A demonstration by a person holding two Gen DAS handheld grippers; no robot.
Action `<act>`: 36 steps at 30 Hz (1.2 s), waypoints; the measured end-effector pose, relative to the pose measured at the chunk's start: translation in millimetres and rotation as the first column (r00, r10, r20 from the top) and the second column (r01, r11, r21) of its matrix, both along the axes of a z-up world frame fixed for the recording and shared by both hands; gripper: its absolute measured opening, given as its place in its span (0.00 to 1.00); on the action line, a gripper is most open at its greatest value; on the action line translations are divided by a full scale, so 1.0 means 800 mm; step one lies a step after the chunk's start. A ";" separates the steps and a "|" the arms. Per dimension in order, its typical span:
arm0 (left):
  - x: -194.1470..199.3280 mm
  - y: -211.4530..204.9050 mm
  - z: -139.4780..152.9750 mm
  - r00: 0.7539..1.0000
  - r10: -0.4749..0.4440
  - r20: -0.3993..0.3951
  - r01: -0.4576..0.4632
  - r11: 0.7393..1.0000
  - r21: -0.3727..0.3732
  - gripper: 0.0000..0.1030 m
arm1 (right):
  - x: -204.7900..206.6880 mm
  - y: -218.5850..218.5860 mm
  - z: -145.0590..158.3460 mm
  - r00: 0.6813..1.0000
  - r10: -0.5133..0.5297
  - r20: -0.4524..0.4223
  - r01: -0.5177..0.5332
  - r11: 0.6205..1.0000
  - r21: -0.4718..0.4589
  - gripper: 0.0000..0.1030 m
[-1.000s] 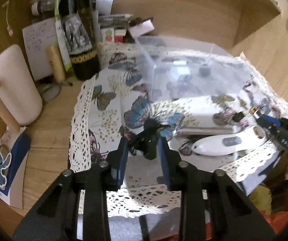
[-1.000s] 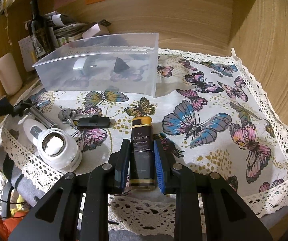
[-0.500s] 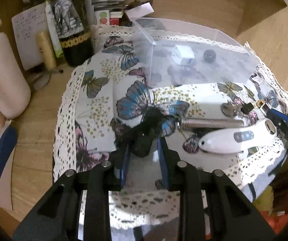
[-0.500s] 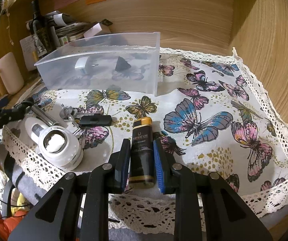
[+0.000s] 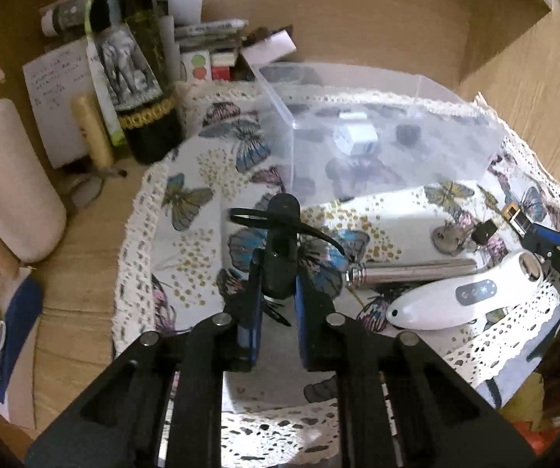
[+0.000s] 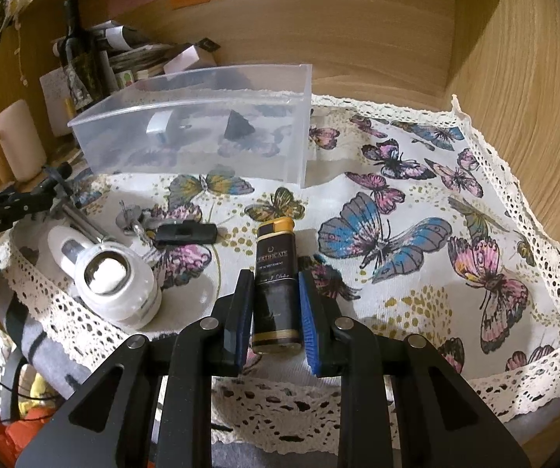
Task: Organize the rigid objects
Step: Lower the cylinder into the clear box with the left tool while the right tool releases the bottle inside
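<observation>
My left gripper (image 5: 278, 273) is shut on a small black device with a strap (image 5: 281, 241), held above the butterfly cloth (image 5: 202, 179). My right gripper (image 6: 274, 284) is shut on a black and gold lighter (image 6: 276, 273), lifted just above the cloth (image 6: 396, 214). A clear plastic bin (image 6: 202, 132) stands behind, also in the left wrist view (image 5: 377, 128), holding a white cube (image 5: 355, 138) and a small dark object (image 5: 408, 132). A white handheld device (image 5: 463, 296), a metal tube (image 5: 408, 271) and keys with a black fob (image 6: 184, 232) lie on the cloth.
A dark wine bottle (image 5: 135, 70), papers and boxes stand at the back left. A cream mug (image 5: 11, 187) sits on the wooden desk to the left. Wooden walls close in the back and right (image 6: 533, 78). The cloth's lace edge (image 6: 280, 401) hangs over the front.
My left gripper has lifted the black device off the cloth and raised it. My right gripper has lifted the lighter slightly and drawn it back.
</observation>
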State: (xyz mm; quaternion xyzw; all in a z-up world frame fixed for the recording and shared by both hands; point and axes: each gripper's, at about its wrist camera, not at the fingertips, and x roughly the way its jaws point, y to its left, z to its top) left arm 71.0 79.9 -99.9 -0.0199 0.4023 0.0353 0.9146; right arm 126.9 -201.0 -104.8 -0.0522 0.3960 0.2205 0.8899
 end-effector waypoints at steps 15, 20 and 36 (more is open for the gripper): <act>0.009 0.003 0.090 0.982 0.006 0.191 -0.002 1.000 -0.022 0.14 | 0.021 0.002 0.088 0.978 -0.033 0.205 0.022 0.998 0.058 0.20; 0.027 -0.005 0.120 0.969 -0.025 0.246 0.034 0.999 -0.032 0.14 | 0.038 0.011 0.118 0.966 -0.030 0.257 0.008 0.996 0.085 0.20; 0.122 -0.017 0.088 0.990 -0.067 0.122 0.071 0.997 -0.030 0.14 | 0.137 0.075 0.097 0.986 0.054 0.160 -0.054 0.999 -0.001 0.20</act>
